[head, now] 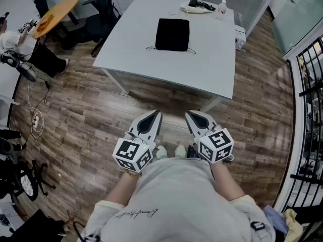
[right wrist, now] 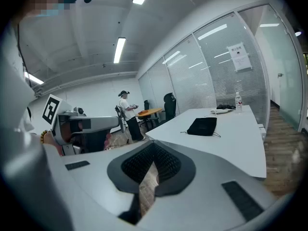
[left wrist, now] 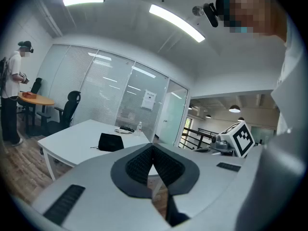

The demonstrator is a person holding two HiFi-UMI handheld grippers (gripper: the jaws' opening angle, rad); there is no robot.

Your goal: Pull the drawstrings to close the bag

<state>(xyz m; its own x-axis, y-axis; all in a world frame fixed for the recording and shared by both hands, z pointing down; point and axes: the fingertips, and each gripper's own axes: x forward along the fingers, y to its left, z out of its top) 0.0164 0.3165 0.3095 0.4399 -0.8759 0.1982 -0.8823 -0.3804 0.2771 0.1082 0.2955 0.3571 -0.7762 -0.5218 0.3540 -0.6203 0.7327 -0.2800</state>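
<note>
A black drawstring bag (head: 172,34) lies flat on the white table (head: 151,59), thin cords trailing from its near corners. It also shows in the left gripper view as the bag (left wrist: 110,142) and in the right gripper view as the bag (right wrist: 202,126). My left gripper (head: 157,113) and right gripper (head: 187,113) are held side by side close to my body, over the wooden floor and well short of the table. Both are shut with nothing between the jaws.
A water bottle (head: 222,7) and a black item on white paper (head: 198,5) sit at the table's far end. A person (head: 20,44) stands at the left by a round orange table (head: 54,14) and office chairs. A black railing (head: 310,110) runs along the right.
</note>
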